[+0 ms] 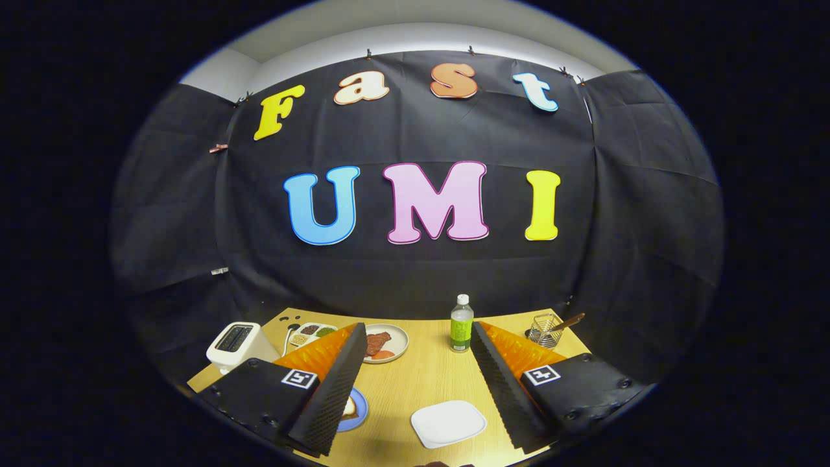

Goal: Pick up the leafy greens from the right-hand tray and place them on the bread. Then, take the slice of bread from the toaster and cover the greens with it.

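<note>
The tool (415,379) hangs above a wooden counter (415,376), its two fingers spread wide apart and holding nothing. Taking the green drink bottle (462,324) near the counter's far edge as the landmark: a round plate (388,342) with dark and orange food sits just left of it, partly behind the left finger. Further left lies a compartment tray (310,333) of small foods, some of them green, and beyond that a white toaster (237,344) stands close to the counter's left edge. Right of the bottle, a wire holder (545,331) with a wooden handle sits by the far right corner. Nearer than the bottle, between the fingers, an empty white square plate (449,423) rests close to the near edge. A blue plate (355,410) carrying bread peeks from behind the left finger. Bare wood stretches between the bottle and the white plate.
</note>
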A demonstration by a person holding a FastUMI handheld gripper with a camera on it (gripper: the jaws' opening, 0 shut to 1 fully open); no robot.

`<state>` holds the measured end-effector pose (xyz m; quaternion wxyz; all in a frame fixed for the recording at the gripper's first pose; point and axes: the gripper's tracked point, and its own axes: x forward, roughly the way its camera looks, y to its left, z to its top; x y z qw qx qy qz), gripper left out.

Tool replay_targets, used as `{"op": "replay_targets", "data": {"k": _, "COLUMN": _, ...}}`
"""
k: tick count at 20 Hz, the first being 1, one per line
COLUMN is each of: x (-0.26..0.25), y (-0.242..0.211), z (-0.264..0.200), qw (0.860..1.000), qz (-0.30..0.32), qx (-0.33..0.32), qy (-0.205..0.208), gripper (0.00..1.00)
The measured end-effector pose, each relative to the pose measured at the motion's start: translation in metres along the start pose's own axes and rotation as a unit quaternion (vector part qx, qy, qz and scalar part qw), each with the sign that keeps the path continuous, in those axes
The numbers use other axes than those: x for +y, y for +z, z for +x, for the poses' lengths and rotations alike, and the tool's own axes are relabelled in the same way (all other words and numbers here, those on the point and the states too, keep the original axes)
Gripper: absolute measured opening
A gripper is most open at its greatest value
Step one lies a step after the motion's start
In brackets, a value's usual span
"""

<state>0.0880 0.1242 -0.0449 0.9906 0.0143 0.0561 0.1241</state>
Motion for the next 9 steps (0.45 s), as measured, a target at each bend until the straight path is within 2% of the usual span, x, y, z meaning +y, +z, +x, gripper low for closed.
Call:
{"op": "replay_targets", "data": {"k": 4, "x": -0.011, "y": -0.003, "z": -0.009, "qw": 1.0, "qz": 0.003, "qx": 0.007, "qy": -0.015, "gripper": 0.99}}
{"op": "replay_targets", "data": {"k": 9, "x": -0.002, "y": -0.01, "z": -0.006, "qw": 1.0, "qz": -0.008, "qx": 0.021, "qy": -0.003, "gripper": 0.99}}
